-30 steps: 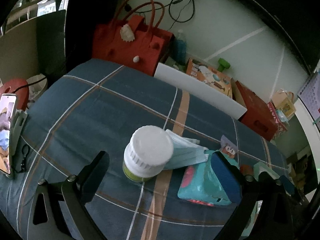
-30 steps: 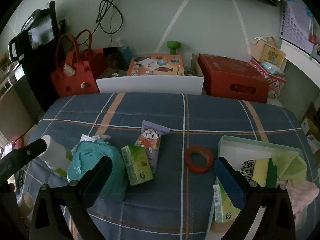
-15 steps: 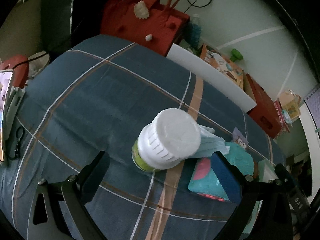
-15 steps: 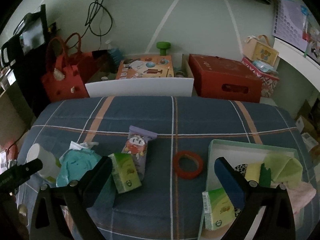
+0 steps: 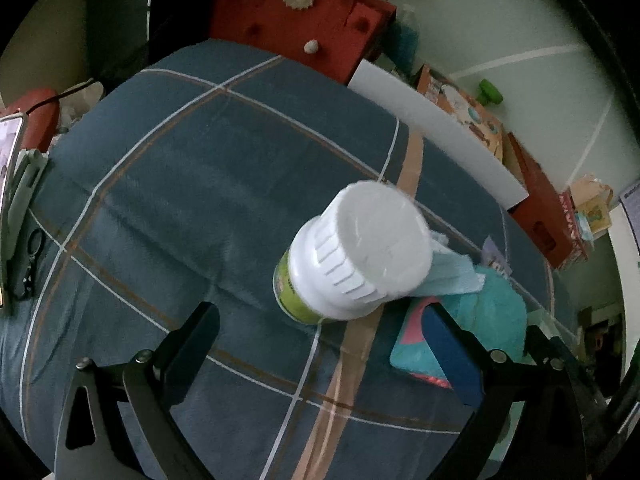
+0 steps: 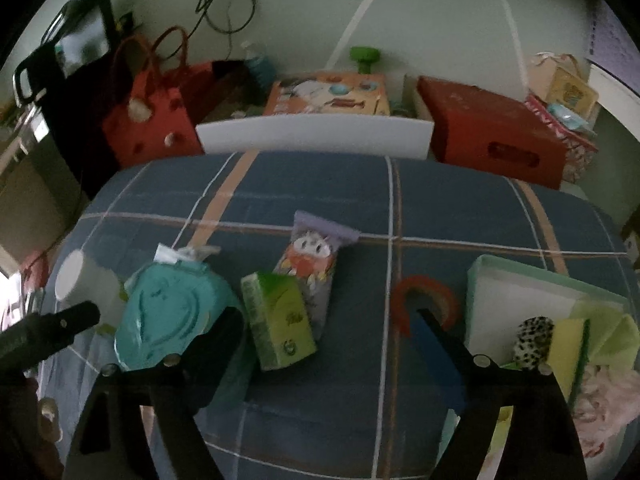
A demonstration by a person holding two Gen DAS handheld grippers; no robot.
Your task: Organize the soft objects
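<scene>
A green tissue pack (image 6: pixel 280 320) lies on the plaid cloth between the fingers of my right gripper (image 6: pixel 326 344). The jaws are closing and the pads are not touching the pack. Beside it lie a purple snack pouch (image 6: pixel 316 260) and a teal wipes pack (image 6: pixel 172 320). The pale green tray (image 6: pixel 520 292) on the right holds a sponge, a leopard cloth and other cloths. My left gripper (image 5: pixel 320 352) is open just short of a white-capped bottle (image 5: pixel 352 256). Blue face masks (image 5: pixel 452 276) and the wipes pack (image 5: pixel 492 320) lie behind the bottle.
A red tape ring (image 6: pixel 424 304) lies by the right finger. A white board (image 6: pixel 316 132), a red bag (image 6: pixel 152 120) and a red box (image 6: pixel 492 136) line the far edge. A phone on a stand (image 5: pixel 10 152) sits at the left edge.
Both grippers have come down toward the cloth. The bottle looms larger in the left view. My right jaws have narrowed around the green tissue pack.
</scene>
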